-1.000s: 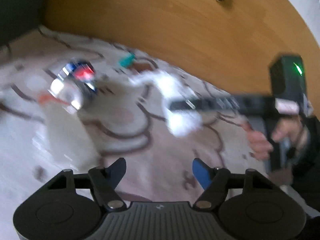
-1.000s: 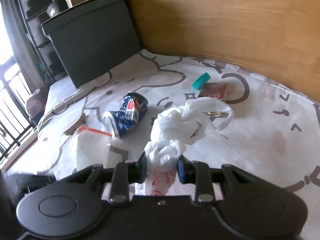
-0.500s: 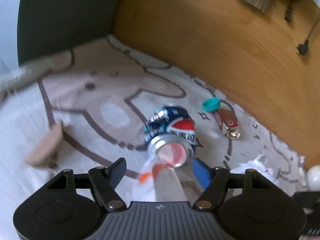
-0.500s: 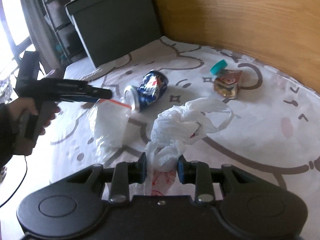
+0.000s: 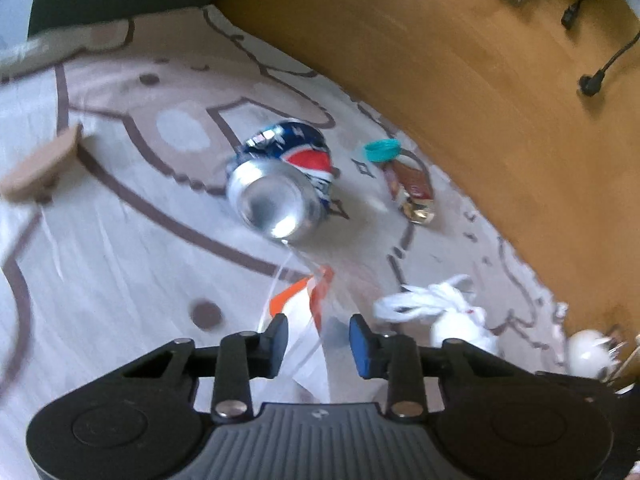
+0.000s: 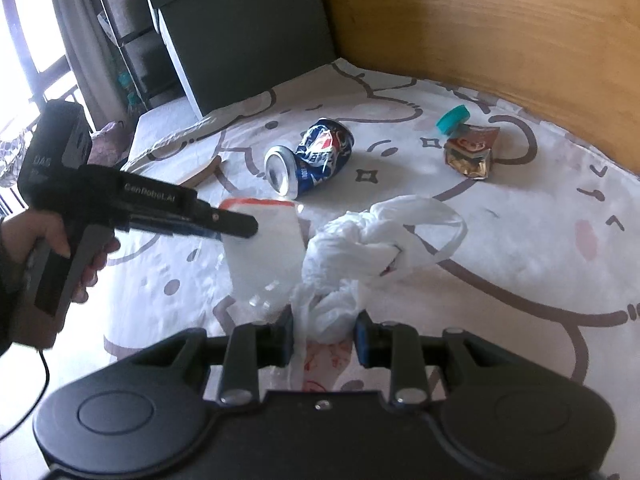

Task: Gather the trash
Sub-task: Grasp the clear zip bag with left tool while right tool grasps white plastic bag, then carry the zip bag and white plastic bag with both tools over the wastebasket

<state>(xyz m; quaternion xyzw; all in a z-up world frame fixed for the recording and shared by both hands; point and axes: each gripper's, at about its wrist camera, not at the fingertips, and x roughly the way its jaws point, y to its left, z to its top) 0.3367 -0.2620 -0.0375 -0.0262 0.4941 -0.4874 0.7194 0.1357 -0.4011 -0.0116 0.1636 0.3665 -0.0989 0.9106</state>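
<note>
Left tongs (image 5: pixel 318 340) closing on the zip bag (image 5: pixel 304 320), not clenched yet; right tongs (image 6: pixel 324 338) clamp the white bag (image 6: pixel 360 264). Pinch the rim squarely, can (image 5: pixel 280 184) at twelve.

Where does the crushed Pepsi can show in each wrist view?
Left wrist: crushed Pepsi can lies centre, silver end toward the camera.
Right wrist: upper middle, beyond the white bag.
Shared landmark: teal bottle cap right of the can in both.

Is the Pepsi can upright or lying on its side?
On its side. The crushed Pepsi can lies on the patterned sheet, its silver end facing sideways toward the left wrist camera.
</note>
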